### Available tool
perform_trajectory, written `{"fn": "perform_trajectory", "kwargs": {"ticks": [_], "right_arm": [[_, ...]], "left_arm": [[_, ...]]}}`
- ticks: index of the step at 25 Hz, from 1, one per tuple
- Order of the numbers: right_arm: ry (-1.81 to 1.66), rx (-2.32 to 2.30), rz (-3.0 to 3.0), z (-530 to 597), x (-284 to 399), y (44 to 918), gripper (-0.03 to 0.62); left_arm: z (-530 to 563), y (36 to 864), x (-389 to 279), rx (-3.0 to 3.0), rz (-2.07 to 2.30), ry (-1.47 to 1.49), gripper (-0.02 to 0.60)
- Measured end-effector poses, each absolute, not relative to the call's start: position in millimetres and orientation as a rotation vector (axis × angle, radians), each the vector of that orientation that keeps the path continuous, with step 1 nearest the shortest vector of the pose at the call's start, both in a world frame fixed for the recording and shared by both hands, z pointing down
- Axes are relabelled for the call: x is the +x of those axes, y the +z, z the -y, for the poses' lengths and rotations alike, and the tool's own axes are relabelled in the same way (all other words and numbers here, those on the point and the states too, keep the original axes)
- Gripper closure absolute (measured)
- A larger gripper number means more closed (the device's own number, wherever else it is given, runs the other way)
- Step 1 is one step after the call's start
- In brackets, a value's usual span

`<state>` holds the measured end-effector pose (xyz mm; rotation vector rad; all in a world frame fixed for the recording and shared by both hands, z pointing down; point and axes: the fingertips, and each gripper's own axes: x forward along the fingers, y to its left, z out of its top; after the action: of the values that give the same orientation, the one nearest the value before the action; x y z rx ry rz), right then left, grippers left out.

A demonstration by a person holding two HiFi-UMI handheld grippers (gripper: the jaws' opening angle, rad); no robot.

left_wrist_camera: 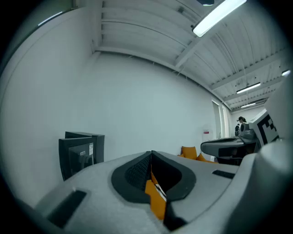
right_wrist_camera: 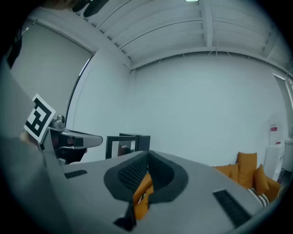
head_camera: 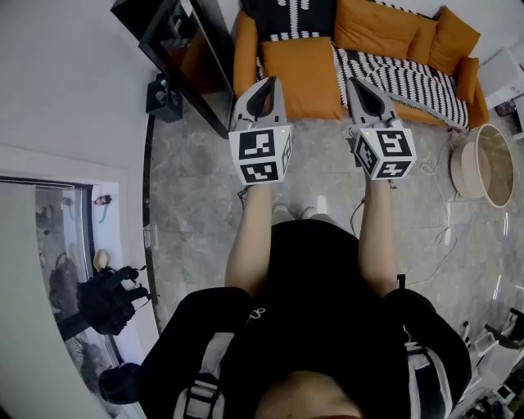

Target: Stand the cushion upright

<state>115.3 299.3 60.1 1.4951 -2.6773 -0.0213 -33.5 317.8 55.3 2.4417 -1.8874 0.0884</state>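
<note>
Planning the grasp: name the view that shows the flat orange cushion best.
Head view: the flat orange cushion shows nearly whole on the sofa. Each gripper view gives only an orange sliver past its closed jaws, possibly that cushion.

Two grippers show: the left gripper (head_camera: 265,83) at 11 o'clock and the right gripper (head_camera: 358,84) at 1 o'clock. One sofa (head_camera: 244,49) at 12 o'clock bears at least four orange cushions (head_camera: 307,74), one black-and-white patterned cushion (head_camera: 295,16) and one striped throw (head_camera: 405,80). One round tub (head_camera: 460,168) sits at 3 o'clock, and one black screen (head_camera: 184,49) at 11 o'clock.
</note>
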Motion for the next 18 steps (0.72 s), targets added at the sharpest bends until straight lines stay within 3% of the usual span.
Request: {"fn": "perform_trajectory", "kwargs": {"ticks": [18], "right_arm": [[0.081, 1.809, 2.64, -285, 143, 54, 0.582]], "left_arm": [[-306, 67, -67, 2.399, 1.878, 0.078, 0.571]]}}
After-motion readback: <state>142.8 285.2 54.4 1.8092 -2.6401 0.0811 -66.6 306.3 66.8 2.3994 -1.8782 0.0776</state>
